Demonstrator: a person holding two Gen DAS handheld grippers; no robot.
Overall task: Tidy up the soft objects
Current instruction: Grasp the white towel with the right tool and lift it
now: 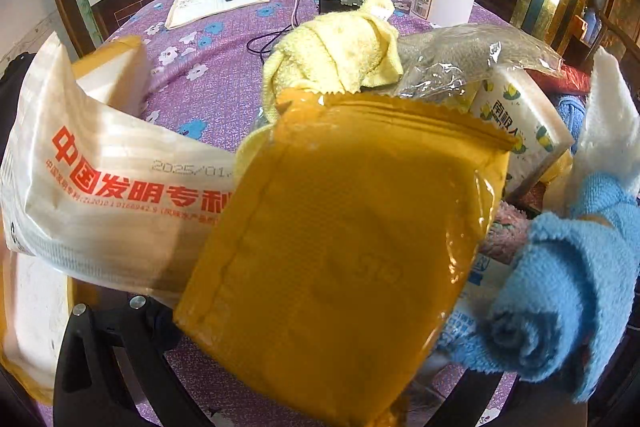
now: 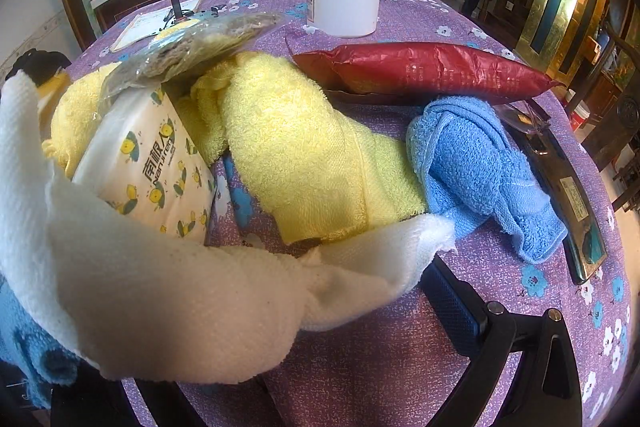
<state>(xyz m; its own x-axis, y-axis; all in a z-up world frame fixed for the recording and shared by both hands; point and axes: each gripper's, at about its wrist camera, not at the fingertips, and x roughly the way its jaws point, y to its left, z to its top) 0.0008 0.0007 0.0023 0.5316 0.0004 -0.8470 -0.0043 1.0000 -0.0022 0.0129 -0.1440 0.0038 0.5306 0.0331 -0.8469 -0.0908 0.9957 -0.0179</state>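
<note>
Here, glossy mustard pouch (image 1: 340,259) hides left jaws, white towel (image 2: 180,291) hides right; state unclear.

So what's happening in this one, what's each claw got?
A pile of soft things sits on a purple flowered tablecloth. The left claw holds up a mustard-yellow packet; the right claw carries a white cloth. Yellow towels, a blue towel and a tissue pack lie unsorted.

purple tablecloth (image 2: 400,367) with blue-white flowers; yellow towel (image 2: 304,151), blue towel (image 2: 476,167), red pouch (image 2: 432,69), mustard packet (image 1: 340,259).
</note>
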